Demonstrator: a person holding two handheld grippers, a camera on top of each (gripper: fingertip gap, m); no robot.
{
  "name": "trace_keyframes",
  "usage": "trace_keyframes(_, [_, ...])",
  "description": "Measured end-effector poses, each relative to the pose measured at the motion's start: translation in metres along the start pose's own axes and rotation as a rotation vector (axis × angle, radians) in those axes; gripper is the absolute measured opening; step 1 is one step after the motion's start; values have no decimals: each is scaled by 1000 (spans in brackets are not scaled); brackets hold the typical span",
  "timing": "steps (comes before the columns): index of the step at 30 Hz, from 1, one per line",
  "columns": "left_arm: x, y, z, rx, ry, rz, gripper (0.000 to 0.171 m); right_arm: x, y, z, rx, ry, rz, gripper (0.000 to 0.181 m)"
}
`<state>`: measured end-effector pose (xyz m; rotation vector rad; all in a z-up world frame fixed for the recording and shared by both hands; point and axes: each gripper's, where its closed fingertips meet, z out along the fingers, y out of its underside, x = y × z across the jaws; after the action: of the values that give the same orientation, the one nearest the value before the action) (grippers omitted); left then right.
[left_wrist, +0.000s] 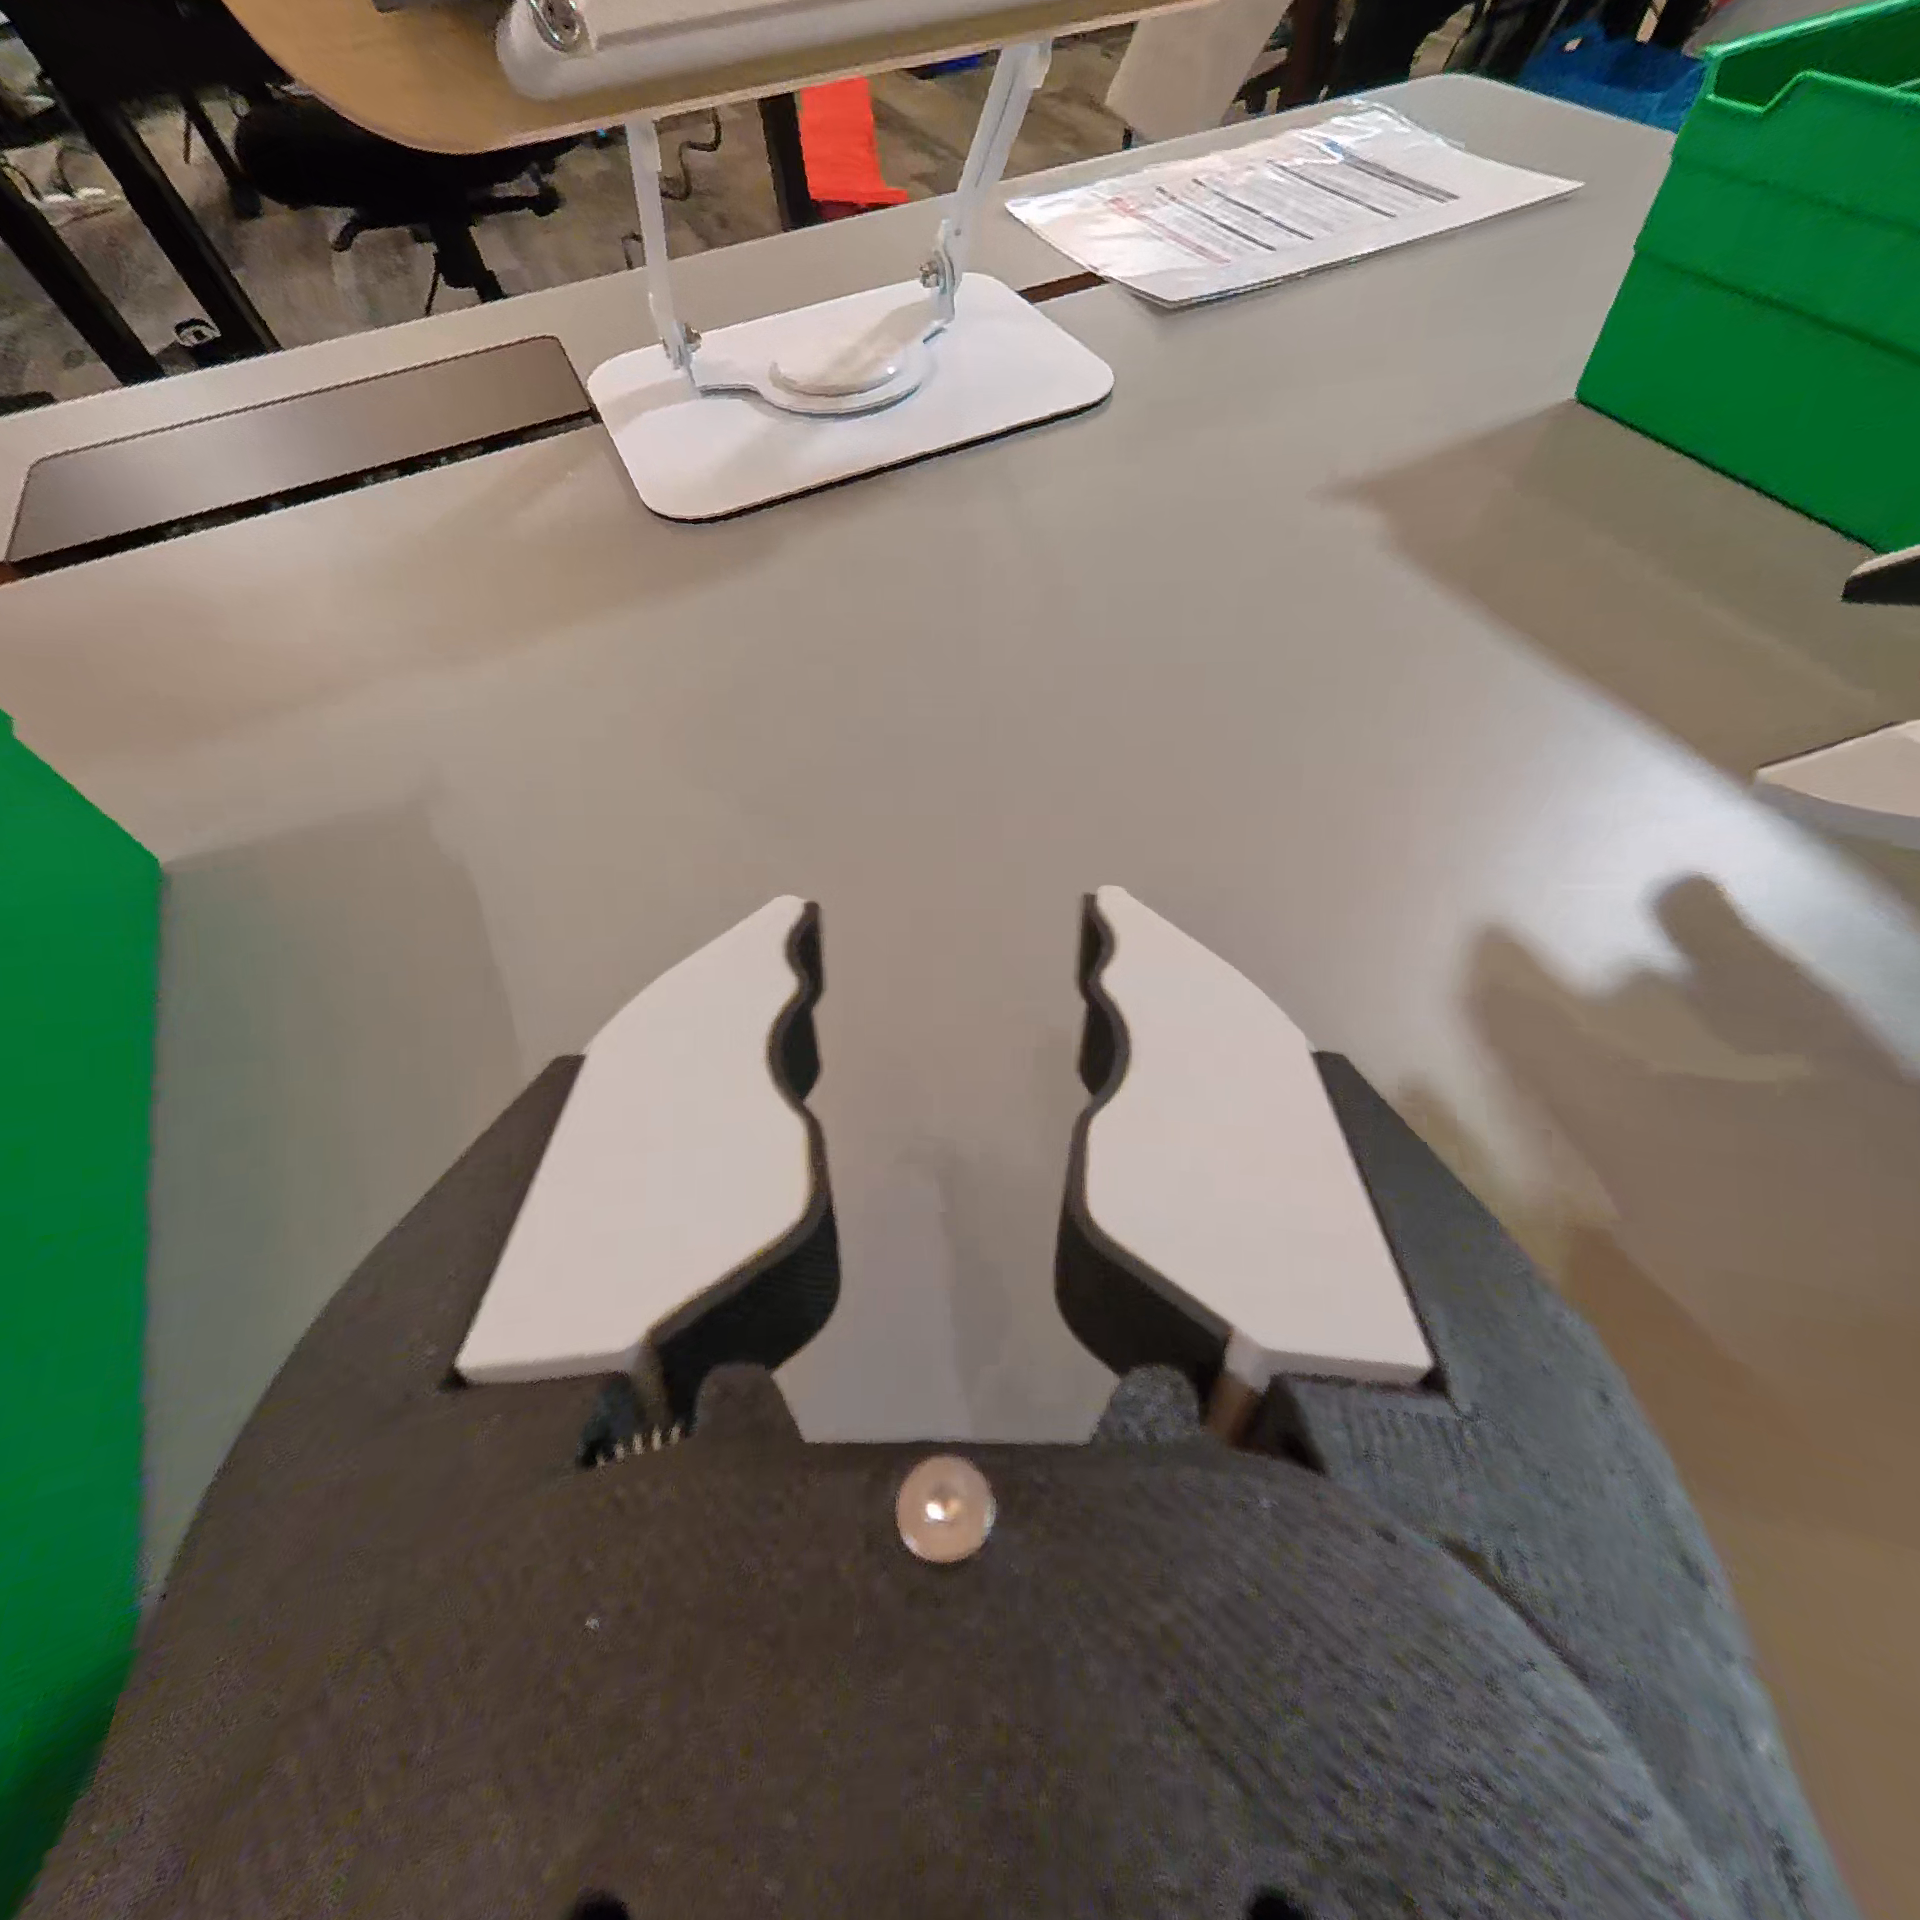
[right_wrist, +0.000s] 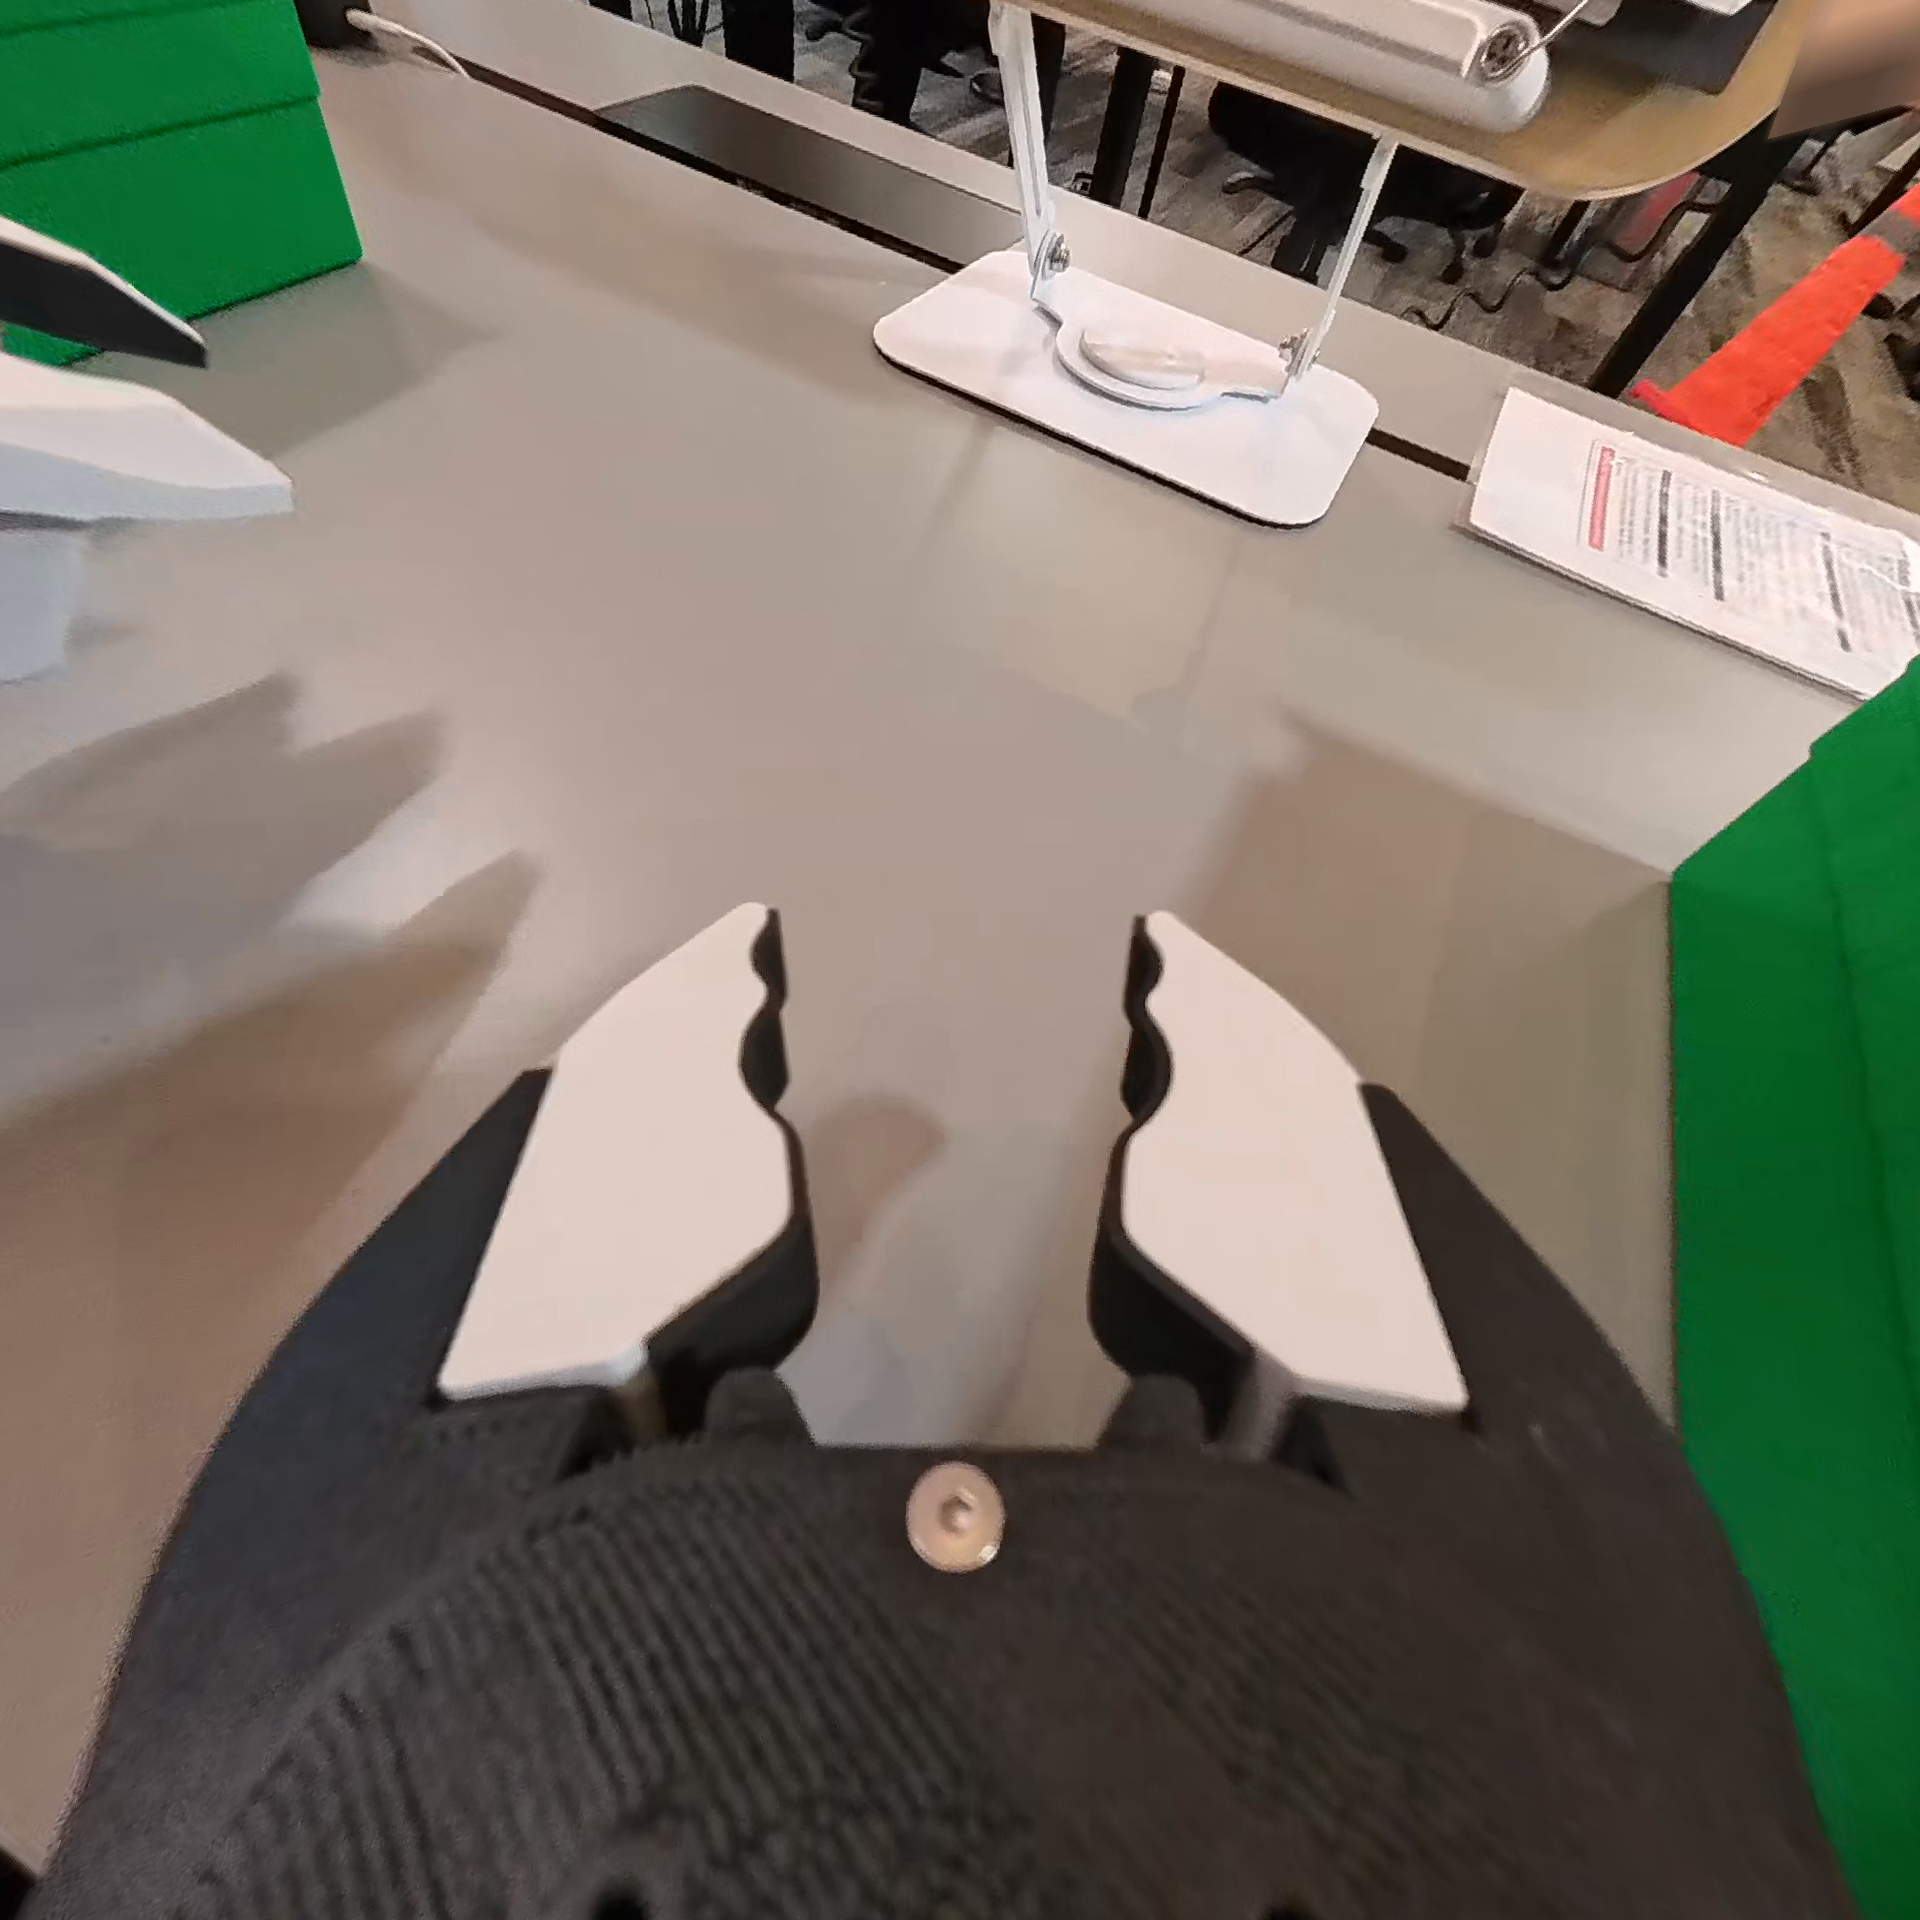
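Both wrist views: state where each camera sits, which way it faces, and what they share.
Left wrist view: mounted behind the open left gripper, looking forward and down over the grey table toward a white stand; the other gripper's fingertips show at its right edge.
Right wrist view: mounted behind the open right gripper, facing likewise.
Shared: stand, printed sheet, green bins.
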<state>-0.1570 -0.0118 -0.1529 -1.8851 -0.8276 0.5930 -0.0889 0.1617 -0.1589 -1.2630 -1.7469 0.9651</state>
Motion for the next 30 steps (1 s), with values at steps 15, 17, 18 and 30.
trace_keyframes(15, [6, -1, -2, 9, 32, 8, 29, -10, 13, 6, -78, -74, 143, 40])
trace_keyframes(17, [7, -1, -2, 3, 30, 15, 31, -15, 21, 8, -122, -100, 122, 41])
trace_keyframes(18, [8, -1, -2, 4, 27, 18, 32, -21, 25, 8, -149, -132, 103, 40])
trace_keyframes(30, [21, 0, -7, 8, 73, -15, 34, -64, 25, 1, -163, -291, 101, 31])
